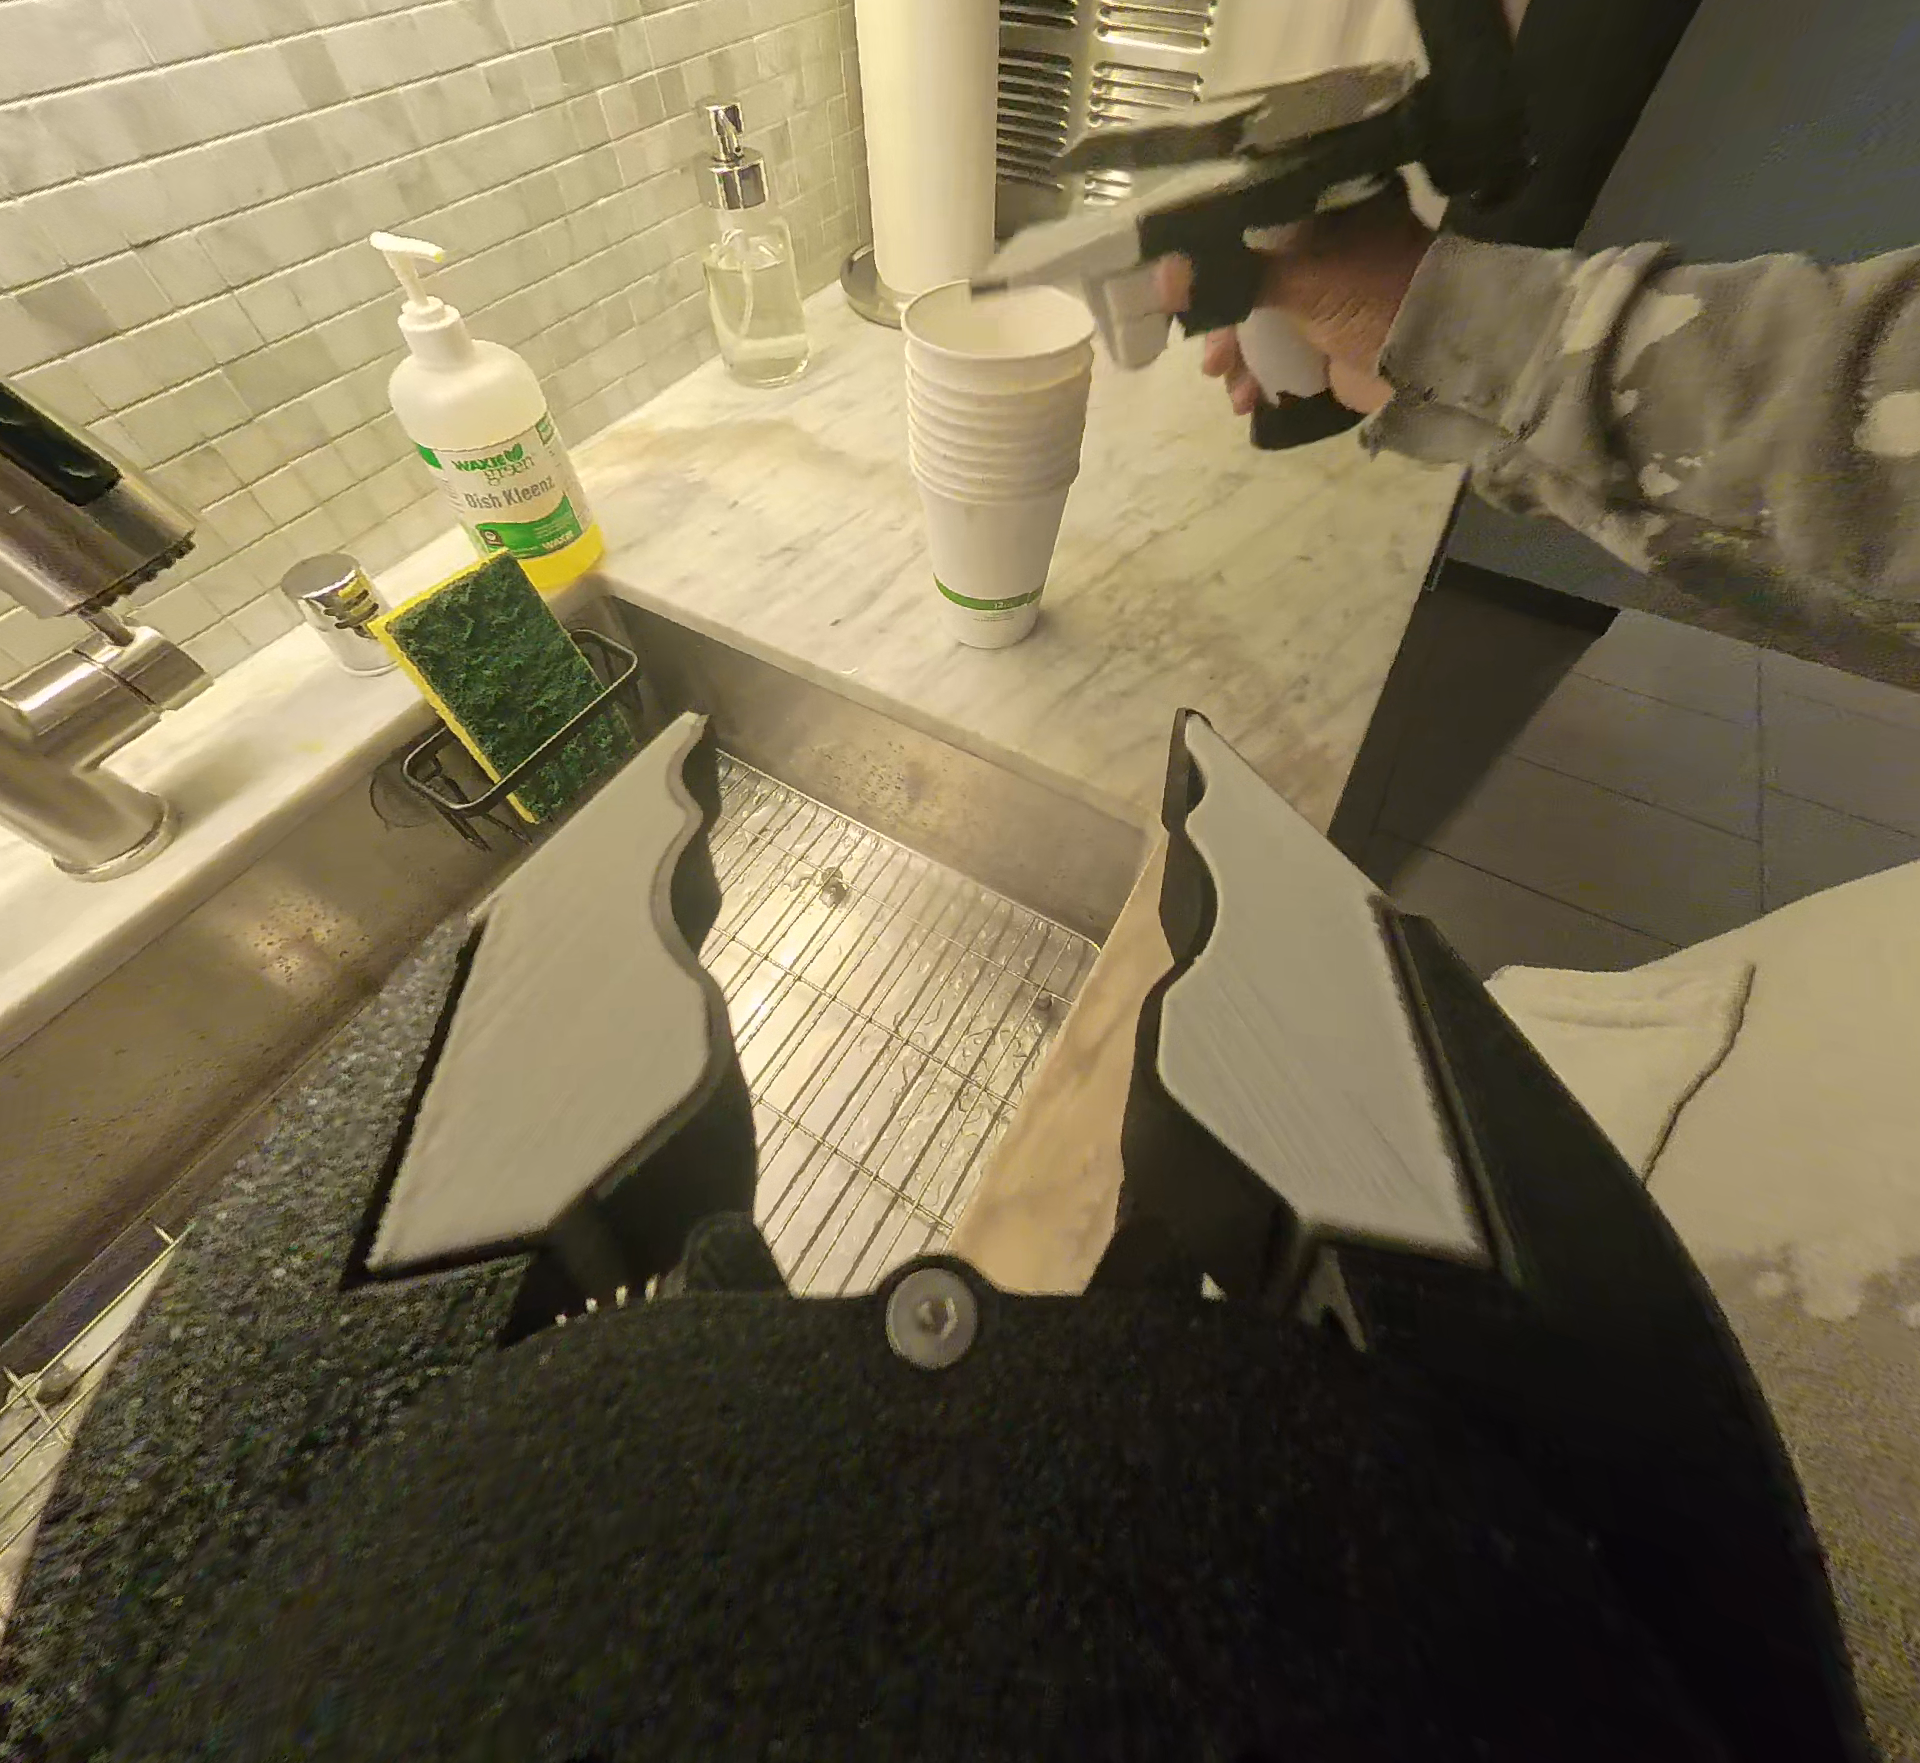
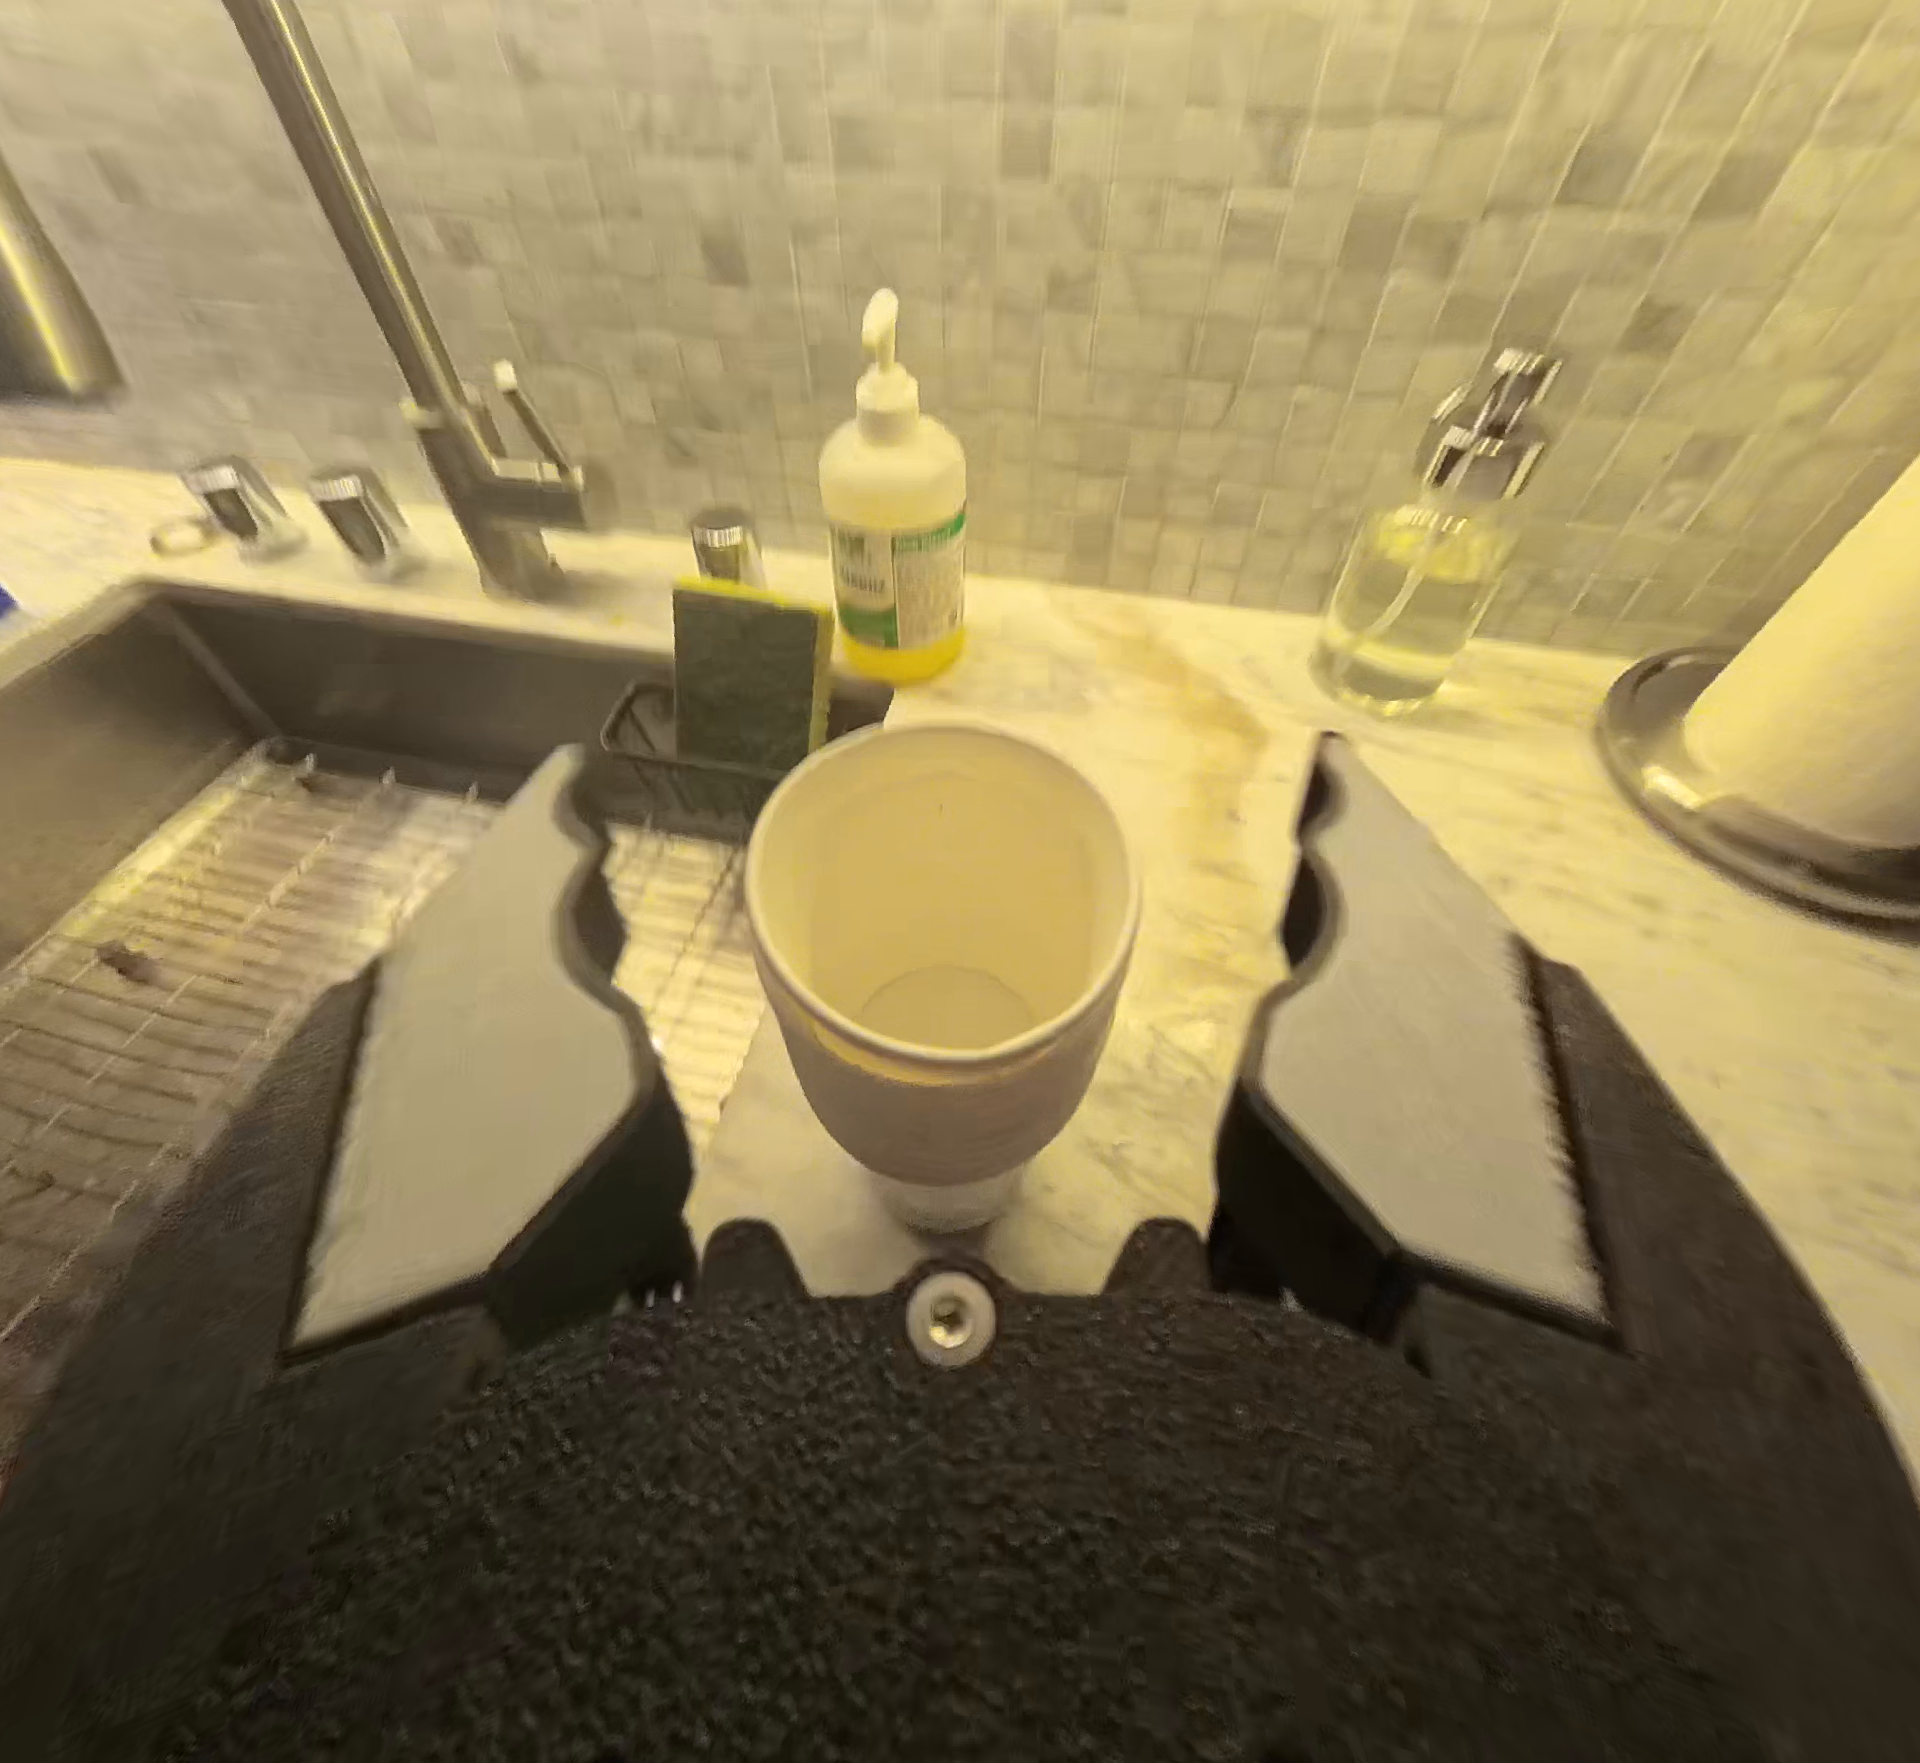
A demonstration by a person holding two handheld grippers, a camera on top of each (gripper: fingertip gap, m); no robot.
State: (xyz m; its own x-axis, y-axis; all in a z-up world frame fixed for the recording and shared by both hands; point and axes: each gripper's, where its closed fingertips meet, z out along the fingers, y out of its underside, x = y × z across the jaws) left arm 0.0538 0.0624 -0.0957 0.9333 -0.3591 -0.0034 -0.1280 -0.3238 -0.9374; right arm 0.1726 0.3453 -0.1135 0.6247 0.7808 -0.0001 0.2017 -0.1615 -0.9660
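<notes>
Our right gripper [image 2: 945, 892] hangs wide open, empty, straddling the stack of paper cups [image 2: 940, 975] on the marble counter [image 2: 1455, 840] beside the sink [image 1: 883, 778]. Light, crushable, we judge; grip below the rim. Our left gripper [image 1: 940, 840] gapes empty over the sink.

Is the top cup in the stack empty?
Empty: the right wrist view looks straight into the top cup and shows its bare bottom.
</notes>
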